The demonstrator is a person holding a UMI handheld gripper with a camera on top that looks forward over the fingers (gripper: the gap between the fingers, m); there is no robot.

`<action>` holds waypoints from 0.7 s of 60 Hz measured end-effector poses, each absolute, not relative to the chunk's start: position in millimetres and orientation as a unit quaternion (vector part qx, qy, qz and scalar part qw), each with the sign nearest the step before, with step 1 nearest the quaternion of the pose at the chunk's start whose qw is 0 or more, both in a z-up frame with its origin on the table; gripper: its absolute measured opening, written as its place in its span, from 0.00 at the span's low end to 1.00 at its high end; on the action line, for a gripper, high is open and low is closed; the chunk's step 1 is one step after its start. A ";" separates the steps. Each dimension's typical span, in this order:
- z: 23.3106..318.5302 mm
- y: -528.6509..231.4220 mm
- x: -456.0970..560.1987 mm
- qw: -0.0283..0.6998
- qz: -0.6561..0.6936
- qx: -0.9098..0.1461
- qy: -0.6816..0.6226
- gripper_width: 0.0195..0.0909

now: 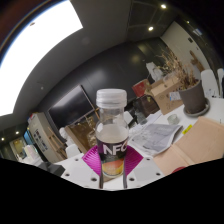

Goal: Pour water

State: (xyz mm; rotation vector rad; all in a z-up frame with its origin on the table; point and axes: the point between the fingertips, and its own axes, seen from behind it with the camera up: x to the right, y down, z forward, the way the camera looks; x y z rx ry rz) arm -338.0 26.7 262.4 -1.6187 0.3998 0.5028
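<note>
Bottle (113,135) sits dead center low in the frame, cap still on, upright between my fingers (95,157). The pink pads look pressed on both sides of its label, so I'd call it gripped. It seems lifted off the table (190,148) at right, probably carrying it upright so nothing spills before the pour.

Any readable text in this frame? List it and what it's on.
"NFC" – white letters on the magenta label of the bottle with a white cap, which stands between the gripper fingers.
Smaller print below on the same label: too blurred to read.
Papers on the table beyond the bottle: printed, but too small to read.
</note>
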 end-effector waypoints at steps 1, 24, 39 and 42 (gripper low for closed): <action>261.3 26.0 -329.2 0.650 0.201 -0.713 0.168 0.09; 115.4 17.5 -201.0 0.589 -0.041 -0.802 0.092 0.09; 58.2 18.4 -193.5 0.556 -0.054 -0.824 0.096 0.09; 49.3 18.0 -193.3 0.549 -0.056 -0.829 0.095 0.09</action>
